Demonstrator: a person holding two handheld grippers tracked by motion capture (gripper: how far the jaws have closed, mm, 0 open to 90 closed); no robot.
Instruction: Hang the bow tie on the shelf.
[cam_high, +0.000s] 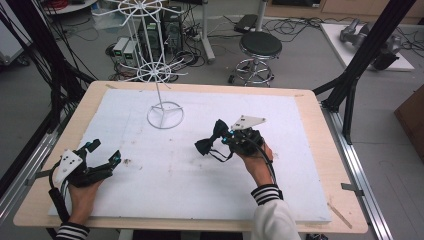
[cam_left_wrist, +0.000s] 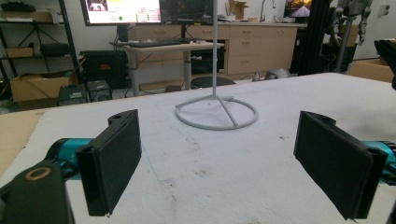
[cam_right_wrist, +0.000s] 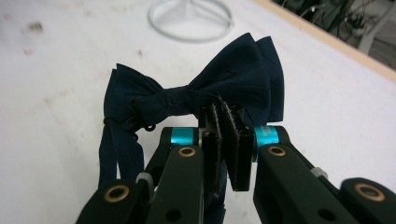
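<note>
**Right gripper clamped on bow tie; left gripper open and empty**

Right gripper (cam_high: 227, 138): The jaws are pressed together on a dark bow tie (cam_high: 211, 138). In the right gripper view the pads pinch the lower edge of the tie (cam_right_wrist: 205, 95) just to the right of its centre knot. One wing spreads above and to the right of the jaws; the other wing extends to their left. A thin dark strap (cam_right_wrist: 112, 154) hangs down from the left wing, beside the left jaw arm. In the high view the tie projects from the jaw tips toward the left, above the white mat (cam_high: 170, 175).

Left gripper (cam_high: 103, 153): The jaws stand wide apart with nothing between them. In the left gripper view the two black pads (cam_left_wrist: 112, 161) frame bare mat surface.

White wire stand (cam_high: 164, 116): Its ring base rests on the mat beyond the tips of both jaw pairs. It is well apart from the left jaws and ahead of the tie held in the right jaws.
</note>
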